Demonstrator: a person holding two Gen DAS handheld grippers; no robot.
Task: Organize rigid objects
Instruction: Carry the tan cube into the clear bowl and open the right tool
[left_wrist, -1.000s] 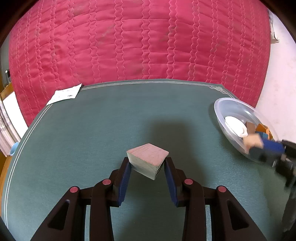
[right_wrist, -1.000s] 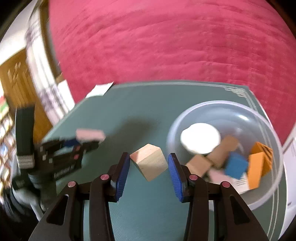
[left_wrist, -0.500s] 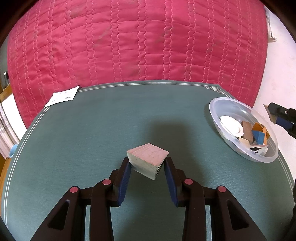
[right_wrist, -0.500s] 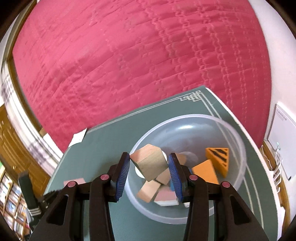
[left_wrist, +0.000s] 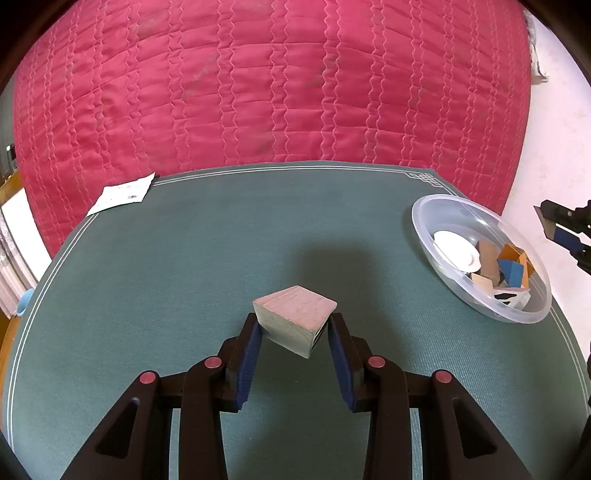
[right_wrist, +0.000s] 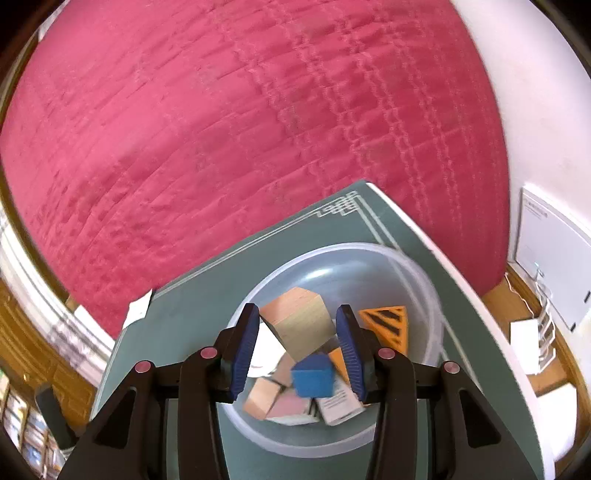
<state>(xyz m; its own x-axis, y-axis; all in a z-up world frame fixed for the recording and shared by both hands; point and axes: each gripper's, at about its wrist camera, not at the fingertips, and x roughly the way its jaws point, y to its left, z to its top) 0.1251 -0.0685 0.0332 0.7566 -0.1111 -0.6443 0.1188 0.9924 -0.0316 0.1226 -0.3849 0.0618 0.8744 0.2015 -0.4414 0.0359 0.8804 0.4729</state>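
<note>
Gripping a pale wooden block (left_wrist: 295, 318) above the green surface (left_wrist: 184, 258), the left claw (left_wrist: 294, 334) hangs mid-surface; the right claw (right_wrist: 297, 332) pinches a tan cube (right_wrist: 299, 325) (tilted) over the clear bowl (right_wrist: 424, 288) of blocks.

Green table (left_wrist: 184, 280): clear bowl (left_wrist: 436, 218) right, paper slip (left_wrist: 122, 192) far-left corner.

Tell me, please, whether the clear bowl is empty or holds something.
Not empty: the clear bowl holds several blocks, including a blue block.

Right hand-held gripper (left_wrist: 554, 225) cut off at frame edge, bowl (right_wrist: 424, 273) rim blurred
</note>
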